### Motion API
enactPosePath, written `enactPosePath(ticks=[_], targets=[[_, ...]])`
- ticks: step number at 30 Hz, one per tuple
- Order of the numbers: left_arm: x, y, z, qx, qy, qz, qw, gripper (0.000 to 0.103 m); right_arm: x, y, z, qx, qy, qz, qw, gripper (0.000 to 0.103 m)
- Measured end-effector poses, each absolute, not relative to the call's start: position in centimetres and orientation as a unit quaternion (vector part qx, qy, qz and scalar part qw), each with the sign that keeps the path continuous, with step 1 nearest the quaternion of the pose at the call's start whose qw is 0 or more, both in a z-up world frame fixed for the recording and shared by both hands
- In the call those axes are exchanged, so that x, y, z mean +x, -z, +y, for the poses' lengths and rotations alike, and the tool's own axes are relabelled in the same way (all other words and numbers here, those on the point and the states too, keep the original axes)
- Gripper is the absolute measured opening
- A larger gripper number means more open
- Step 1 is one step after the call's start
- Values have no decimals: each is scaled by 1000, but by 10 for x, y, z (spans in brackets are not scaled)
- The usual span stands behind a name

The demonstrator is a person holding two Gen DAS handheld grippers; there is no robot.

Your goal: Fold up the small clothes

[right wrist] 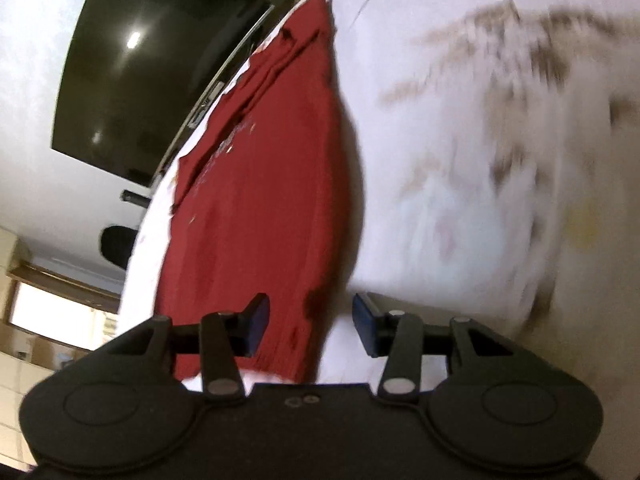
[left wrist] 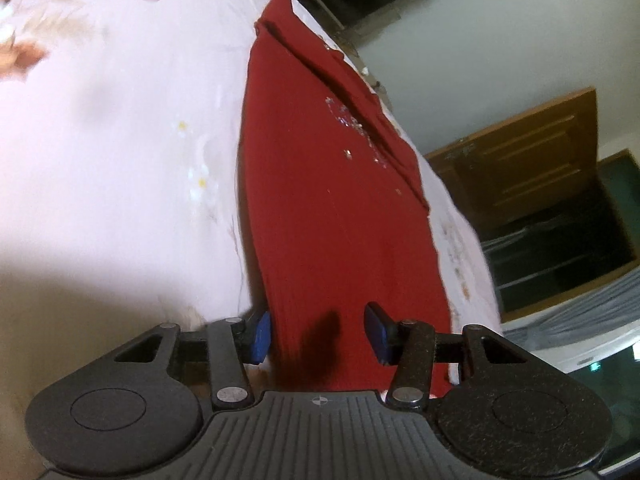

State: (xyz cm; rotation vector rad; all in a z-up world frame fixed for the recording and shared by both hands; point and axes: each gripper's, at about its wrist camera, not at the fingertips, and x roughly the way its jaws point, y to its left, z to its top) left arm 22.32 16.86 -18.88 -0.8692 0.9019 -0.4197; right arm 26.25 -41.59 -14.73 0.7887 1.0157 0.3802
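A dark red garment [left wrist: 320, 200] with a glittery silver print lies stretched out lengthwise on a white flowered bedsheet [left wrist: 100, 120], a fold running along its far side. My left gripper [left wrist: 320, 334] hovers at its near end. The blue pads [left wrist: 262, 336] stand apart, with the red cloth spanning the gap between them but not pinched. In the right wrist view the same garment [right wrist: 260, 200] runs away from my right gripper [right wrist: 311, 326]. Its jaws are also apart, straddling the garment's near right-hand corner, with white bedsheet [right wrist: 480, 160] under the right pad [right wrist: 366, 328].
The bed's edge runs close along the garment's far side. Beyond it are a dark screen [right wrist: 140, 80] on a pale wall, a wooden door [left wrist: 532, 160] and a bright window [right wrist: 52, 308]. The wide sheet on the other side of the garment is blurred.
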Motion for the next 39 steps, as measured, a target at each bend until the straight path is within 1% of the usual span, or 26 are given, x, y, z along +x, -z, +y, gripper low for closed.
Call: enactPosePath(ticks=[3,6,7,8,9,10,11,12,13,14,15,19,20,22,24,25,26,27,28,29,34,39], targets=[[225,194,171,-416,206,410,785,49,254,151,-408,392,-176,458,778,45],[230,194,168,-407,216,411,787,49,264,163,-400,430,-178,445,765,45],[232,193,167,-402,215,412,789,45,269,165,-398,435,-181,442,764,43],[233,193,166,-397,210,415,792,37,273,166,-396,438,-181,441,762,42],[235,193,165,-394,204,417,793,33,279,167,-394,440,-181,441,761,42],[236,194,165,-390,195,420,796,23,283,166,-391,439,-184,442,760,39],[236,196,164,-389,185,422,798,11,287,165,-388,432,-188,444,763,32],[237,197,163,-390,172,425,799,8,288,165,-384,421,-192,448,765,27],[237,198,163,-393,165,423,800,7,289,166,-382,411,-191,456,766,17],[236,197,161,-391,163,416,805,4,290,166,-381,403,-189,463,766,12],[235,196,160,-386,163,411,810,4,288,166,-381,400,-190,462,768,7],[221,179,169,-408,183,346,825,3,284,149,-382,384,-203,434,789,6],[219,175,172,-403,183,341,829,3,282,139,-384,386,-210,418,795,6],[218,179,176,-386,171,361,831,3,278,123,-387,369,-226,395,810,6],[219,196,176,-372,159,392,826,3,280,128,-388,346,-214,411,816,6],[218,201,179,-384,162,382,825,3,284,139,-388,342,-202,433,809,6],[218,201,180,-391,160,381,822,3,288,152,-389,333,-185,461,801,3],[219,198,179,-389,158,381,824,3,289,162,-390,344,-179,468,794,4],[218,197,177,-385,157,381,826,3,290,165,-393,370,-178,459,788,5],[218,196,177,-386,156,378,827,3,290,163,-392,371,-175,453,791,5],[218,183,181,-396,154,344,837,3,297,141,-386,334,-187,416,825,5],[264,143,183,-356,163,321,863,3,337,95,-372,245,-221,378,865,5]])
